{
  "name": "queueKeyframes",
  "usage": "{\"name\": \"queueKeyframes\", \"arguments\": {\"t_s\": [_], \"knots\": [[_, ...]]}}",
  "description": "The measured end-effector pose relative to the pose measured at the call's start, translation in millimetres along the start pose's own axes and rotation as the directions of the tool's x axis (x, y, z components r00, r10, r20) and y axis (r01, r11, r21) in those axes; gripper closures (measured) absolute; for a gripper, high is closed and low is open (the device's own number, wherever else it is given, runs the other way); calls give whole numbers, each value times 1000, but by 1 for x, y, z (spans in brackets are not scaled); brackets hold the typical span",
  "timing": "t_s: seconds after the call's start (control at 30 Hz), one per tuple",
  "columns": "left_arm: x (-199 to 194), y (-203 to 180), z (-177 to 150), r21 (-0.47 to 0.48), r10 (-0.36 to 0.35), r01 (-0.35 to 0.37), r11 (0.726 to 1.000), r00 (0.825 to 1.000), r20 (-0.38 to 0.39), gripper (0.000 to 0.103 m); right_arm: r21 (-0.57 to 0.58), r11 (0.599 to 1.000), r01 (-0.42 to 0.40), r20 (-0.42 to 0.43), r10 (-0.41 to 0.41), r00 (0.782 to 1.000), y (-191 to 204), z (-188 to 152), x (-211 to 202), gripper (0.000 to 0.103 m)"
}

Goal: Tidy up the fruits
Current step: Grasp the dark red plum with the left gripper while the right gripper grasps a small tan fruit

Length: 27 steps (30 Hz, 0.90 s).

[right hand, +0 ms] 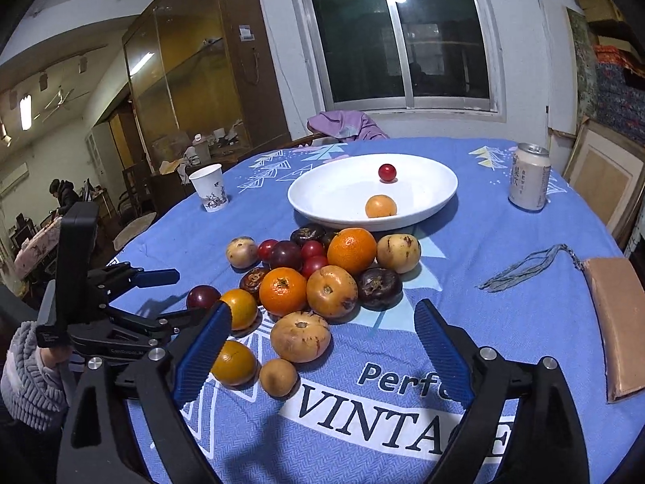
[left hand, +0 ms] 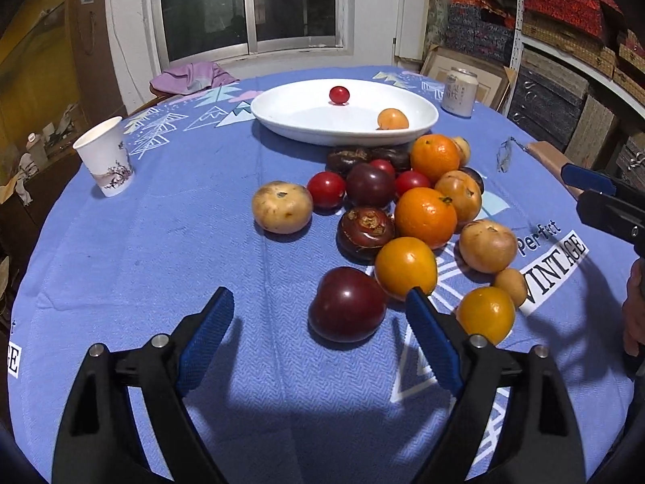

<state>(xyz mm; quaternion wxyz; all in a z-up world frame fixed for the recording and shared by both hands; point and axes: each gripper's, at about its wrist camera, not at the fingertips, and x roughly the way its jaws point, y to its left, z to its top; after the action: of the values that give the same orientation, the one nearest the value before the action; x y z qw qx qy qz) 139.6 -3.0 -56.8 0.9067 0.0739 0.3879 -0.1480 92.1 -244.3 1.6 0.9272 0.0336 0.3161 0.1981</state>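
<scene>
A pile of fruits point(left hand: 403, 209) lies on the blue tablecloth: oranges, plums, cherry tomatoes, brown water chestnuts and tan round fruits. Behind it a white plate point(left hand: 282, 113) holds a cherry tomato point(left hand: 339, 94) and a small orange fruit point(left hand: 392, 119). My left gripper point(left hand: 320, 302) is open and empty, its fingertips on either side of a dark red plum point(left hand: 347, 304). My right gripper point(right hand: 322, 318) is open and empty, above a tan fruit point(right hand: 300, 336) at the pile's point(right hand: 314, 278) near edge. The plate point(right hand: 322, 197) also shows in the right wrist view.
A paper cup point(left hand: 105, 156) stands at the left and a drink can point(left hand: 459, 92) at the far right of the plate. A tan pouch with a tassel point(right hand: 616, 318) lies at the right. A chair with purple cloth point(right hand: 346, 125) stands behind the table.
</scene>
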Motion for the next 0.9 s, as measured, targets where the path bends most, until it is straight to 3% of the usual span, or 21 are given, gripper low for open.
{"name": "queueKeyframes", "arguments": {"t_s": [0.17,0.37,0.63,0.7,0.83,0.9], "knots": [[6,0,4,0,-45,45,999,999,-2,31,15,1000,0,-25,0,1000,-2,-1,5,10],[7,-7,5,27,-84,84,996,996,2,36,14,1000,3,-36,-3,999,-2,-2,6,10],[12,-10,0,33,-142,144,989,988,-54,42,5,1000,0,-42,0,999,1,-2,7,10],[13,-7,0,19,-155,157,987,986,-58,43,6,1000,-2,-42,2,999,1,-2,7,10],[15,10,1,-47,-195,192,980,978,-68,58,7,1000,-1,-42,2,999,0,-2,8,10],[16,13,0,-64,-185,180,982,980,-75,59,6,1000,-2,-42,2,999,0,-2,8,10]]}}
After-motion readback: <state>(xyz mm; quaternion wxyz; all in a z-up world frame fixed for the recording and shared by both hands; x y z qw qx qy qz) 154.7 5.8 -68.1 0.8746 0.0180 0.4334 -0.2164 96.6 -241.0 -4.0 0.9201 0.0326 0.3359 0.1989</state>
